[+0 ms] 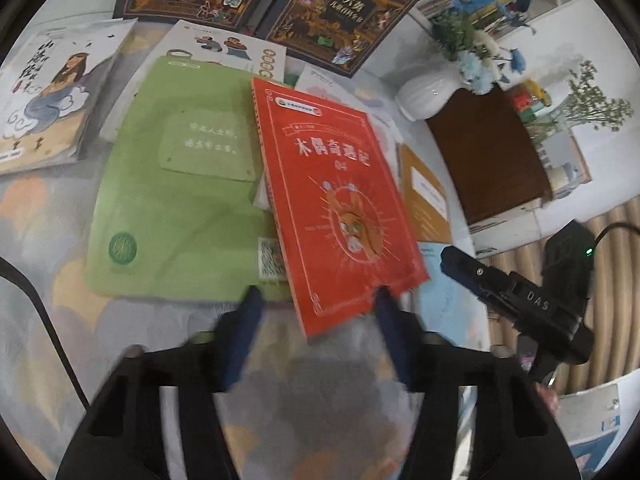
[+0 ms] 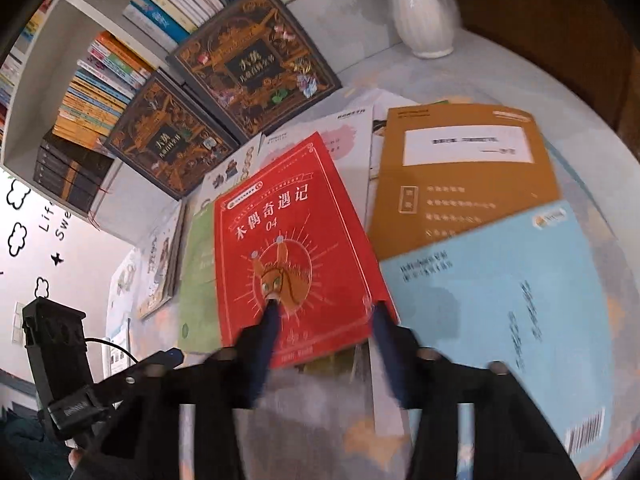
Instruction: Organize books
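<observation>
Left claw (image 1: pixel 316 300): jaws partly spread, pointing down at the near edge of the red book (image 1: pixel 332 200). Its left fingertip sits over the green book (image 1: pixel 172 200), its right fingertip at the red book's lower right corner. Frame is blurred, so I cannot tell whether the pads press on anything.

Right claw (image 2: pixel 324 312): jaws fairly narrow, straddling the red book's (image 2: pixel 296 248) near right corner. One finger (image 2: pixel 268 328) lies over the cover by the drawn face, the other at the right edge. Cannot tell whether it grips.

Red book lies mid-frame in both views, tilted, on top of the green book and loose white sheets on the bench (image 1: pixel 32 240). To its right in the right wrist view: brown book (image 2: pixel 460 180), blue book (image 2: pixel 500 300). Two dark ornate books (image 2: pixel 256 60) upper left, against a bookshelf (image 2: pixel 104 80). White vase (image 2: pixel 424 12) top right.
</observation>
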`<state>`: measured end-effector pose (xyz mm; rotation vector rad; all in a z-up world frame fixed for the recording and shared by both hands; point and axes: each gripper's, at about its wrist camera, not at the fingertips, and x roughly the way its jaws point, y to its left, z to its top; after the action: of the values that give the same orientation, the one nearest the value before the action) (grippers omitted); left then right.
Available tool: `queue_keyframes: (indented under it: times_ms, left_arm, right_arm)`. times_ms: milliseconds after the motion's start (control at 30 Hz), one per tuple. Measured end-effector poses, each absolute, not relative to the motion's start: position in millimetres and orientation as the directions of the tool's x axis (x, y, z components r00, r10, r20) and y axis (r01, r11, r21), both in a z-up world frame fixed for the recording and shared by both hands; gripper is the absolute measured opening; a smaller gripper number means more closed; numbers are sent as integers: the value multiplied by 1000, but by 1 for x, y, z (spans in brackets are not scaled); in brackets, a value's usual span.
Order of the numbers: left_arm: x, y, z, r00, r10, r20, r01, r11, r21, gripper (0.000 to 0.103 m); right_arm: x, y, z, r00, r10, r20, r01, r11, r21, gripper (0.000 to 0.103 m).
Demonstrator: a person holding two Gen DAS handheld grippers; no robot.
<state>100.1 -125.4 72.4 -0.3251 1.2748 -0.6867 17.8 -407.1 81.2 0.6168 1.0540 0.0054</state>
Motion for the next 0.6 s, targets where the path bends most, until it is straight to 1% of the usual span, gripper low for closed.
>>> queue_keyframes:
  times_ms: [167,267,367,400,467,500,600]
  left_arm:
    - [117,-138,56,124,-598,-792,251,791,-558,45]
    - [125,-143,46,101,-600,-794,232,790,-568,45]
    - [126,-148,48,90,-618,-781,254,773,-582,46]
    - [127,-150,47,81,-622,-778,264,767,-585,46]
    - [125,-153,48,72,-625,-777,283,760,-585,47]
    - [124,-154,49,80,-616,-783,290,766,-573,47]
    - [115,-151,52,84,-593,-801,336,773,-537,47]
  right_arm:
    - [53,-406,74,505,222,-834,252,886,389,39]
    - [73,-411,62,485,205,-850,263,893,365,39]
    - [89,-415,44,431,196,-881,283,897,339,39]
    - [89,-415,44,448,189,-874,280,899,338,39]
    - [90,-410,44,444,227,-867,252,897,364,41]
    - [89,-408,44,442,240,-864,248,893,375,41]
    - [80,-396,45,420,216,-882,248,907,340,41]
